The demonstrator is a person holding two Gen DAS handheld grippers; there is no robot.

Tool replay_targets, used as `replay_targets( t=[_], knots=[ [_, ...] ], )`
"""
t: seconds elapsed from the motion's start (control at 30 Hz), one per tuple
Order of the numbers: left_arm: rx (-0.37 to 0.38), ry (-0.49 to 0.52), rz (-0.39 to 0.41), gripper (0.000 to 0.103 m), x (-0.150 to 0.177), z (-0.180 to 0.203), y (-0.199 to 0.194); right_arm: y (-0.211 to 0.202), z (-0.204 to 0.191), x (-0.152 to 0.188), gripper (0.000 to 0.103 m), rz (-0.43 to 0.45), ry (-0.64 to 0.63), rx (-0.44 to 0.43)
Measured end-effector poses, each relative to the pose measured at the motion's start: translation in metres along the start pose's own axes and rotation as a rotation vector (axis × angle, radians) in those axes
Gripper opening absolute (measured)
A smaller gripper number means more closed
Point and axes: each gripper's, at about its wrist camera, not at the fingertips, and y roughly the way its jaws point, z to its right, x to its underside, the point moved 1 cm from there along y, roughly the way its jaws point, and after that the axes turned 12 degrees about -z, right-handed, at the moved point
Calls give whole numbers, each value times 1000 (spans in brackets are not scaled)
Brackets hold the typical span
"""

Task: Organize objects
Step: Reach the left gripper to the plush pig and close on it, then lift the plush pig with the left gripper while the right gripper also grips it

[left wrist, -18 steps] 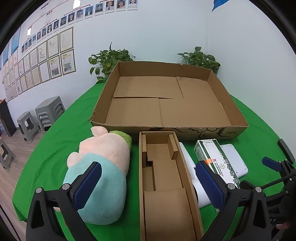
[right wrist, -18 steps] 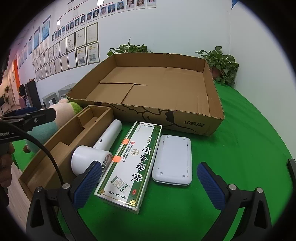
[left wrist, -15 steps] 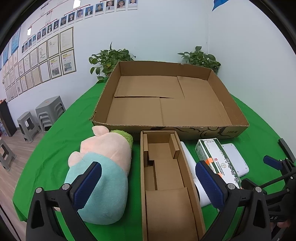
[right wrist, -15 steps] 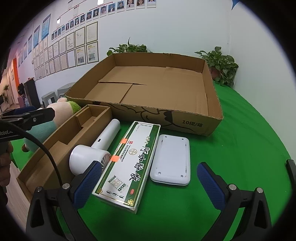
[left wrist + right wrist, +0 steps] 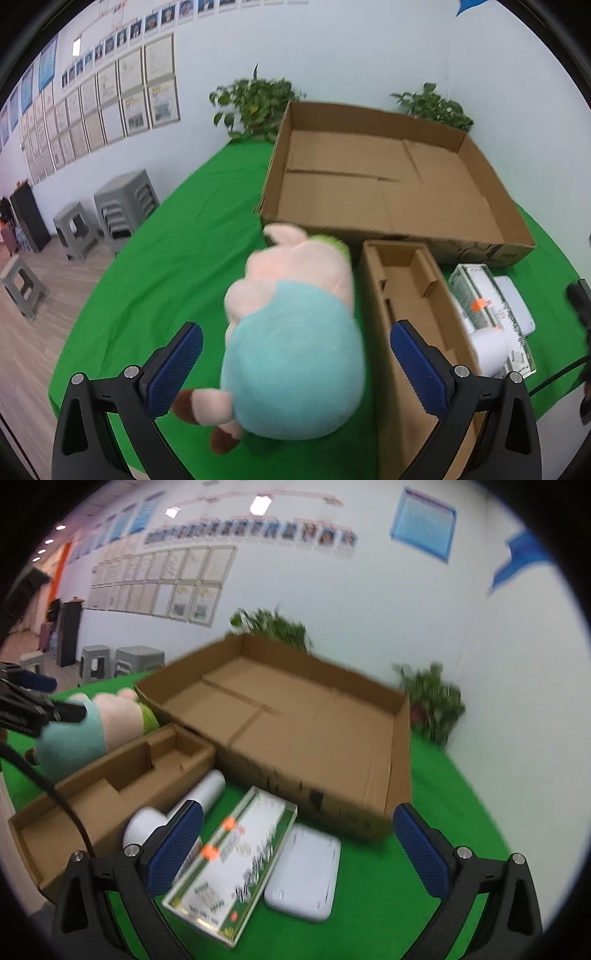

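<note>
Now, left claw point(image 5: 295, 354): spread wide, straddling the plush toy point(image 5: 295, 332) without touching it.
Plush toy: lies on the green worktop point(image 5: 166, 266), long axis running away from the camera, pink head toward the big cardboard tray point(image 5: 388, 184), feet toward the claw.
Right claw point(image 5: 297, 840): wide open, above the green-and-white box point(image 5: 236, 867).

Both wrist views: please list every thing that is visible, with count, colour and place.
Large shallow cardboard box: 1, brown, back of table.
Narrow cardboard insert tray: 1, brown, in front of it.
Plush pig toy: 1, pink and teal, left of tray.
White handheld fan: 1, right of tray.
Green-and-white carton: 1, right of fan.
Flat white plastic case: 1, right of carton.
Green tablecloth: 1.
Potted plants: 2, green, behind box.
Grey stools: several, on floor at left.
Left gripper: blue fingers open around toy.
Right gripper: blue fingers open above carton.
</note>
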Motion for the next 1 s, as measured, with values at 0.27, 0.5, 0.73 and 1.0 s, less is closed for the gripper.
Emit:
replay_targets(
  t=[0.27,0.5,0.73,1.0],
  knots=[
    [150,-8,-83,77,26,-28,23,-58,-26,-55,102,292,-146,-295],
    [212,-61,-42,63,55,-58,2,-75,-64,-94,102,351,-197,-705],
    [227,-145,42,61,97,-92,-37,-63,-100,-125,102,245,-252,-1005],
    [247,-196,58,61,124,-111,-48,81,-168,-104,102,-301,-157,-1059]
  ],
)
